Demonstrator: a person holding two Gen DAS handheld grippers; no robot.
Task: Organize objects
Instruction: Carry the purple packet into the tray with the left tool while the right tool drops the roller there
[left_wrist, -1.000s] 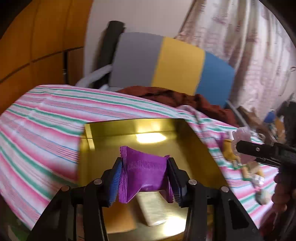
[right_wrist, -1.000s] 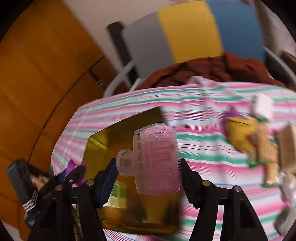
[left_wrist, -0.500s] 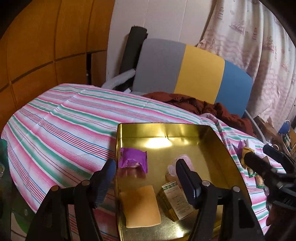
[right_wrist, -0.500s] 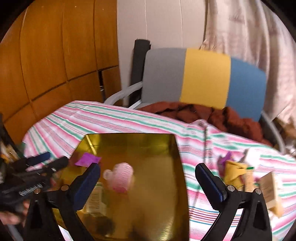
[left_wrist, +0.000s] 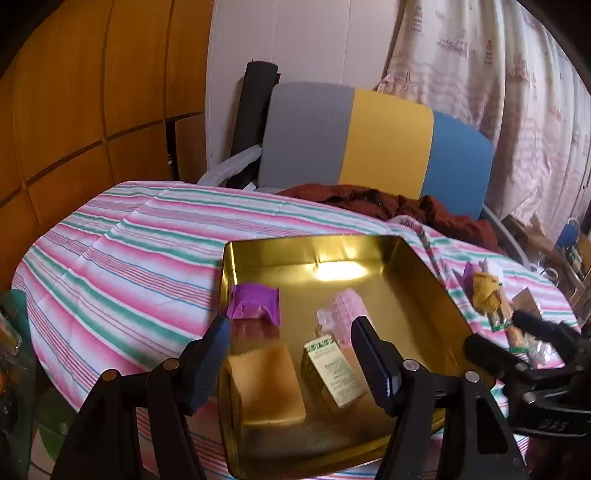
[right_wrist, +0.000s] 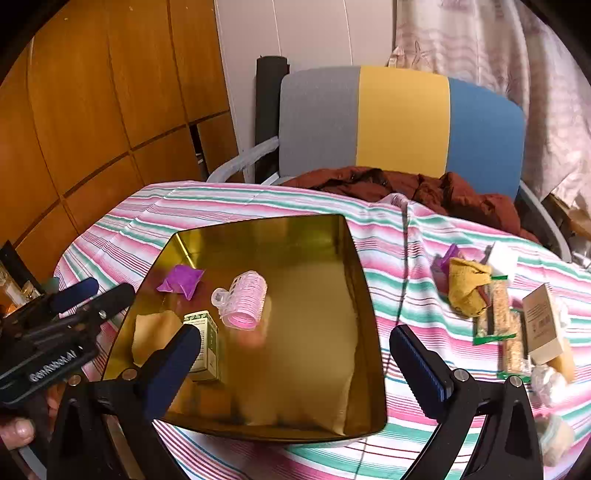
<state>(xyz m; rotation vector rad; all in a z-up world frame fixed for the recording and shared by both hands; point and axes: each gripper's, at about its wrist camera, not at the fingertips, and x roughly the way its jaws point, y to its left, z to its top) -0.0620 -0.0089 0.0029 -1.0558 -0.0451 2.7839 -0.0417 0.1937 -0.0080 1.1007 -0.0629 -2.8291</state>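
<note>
A gold metal tray (left_wrist: 424, 280) (right_wrist: 365, 332) rests on the striped tablecloth. Inside it lie a purple packet (left_wrist: 255, 304) (right_wrist: 181, 280), a pink hair roller (left_wrist: 341, 310) (right_wrist: 243, 301), a small green-and-white box (left_wrist: 332, 369) (right_wrist: 207, 343) and a tan pad (left_wrist: 266, 380) (right_wrist: 151, 332). My left gripper (left_wrist: 291, 362) is open, held back over the tray's near edge. My right gripper (right_wrist: 295, 365) is open wide above the tray's near right side. Neither one holds anything. Each gripper shows at the edge of the other's view.
Right of the tray lies a cluster: a yellow cloth (right_wrist: 467, 291), snack bars (right_wrist: 495, 314), a cardboard box (right_wrist: 543, 321) and wrapped bits. A maroon cloth (right_wrist: 406, 188) and a grey-yellow-blue chair (right_wrist: 402, 122) stand behind. The cloth's far left is bare stripes (left_wrist: 129, 251).
Both grippers opened: the left let go of the purple packet, the right let go of the pink roller. Both items now lie in the tray and both grippers have pulled back.
</note>
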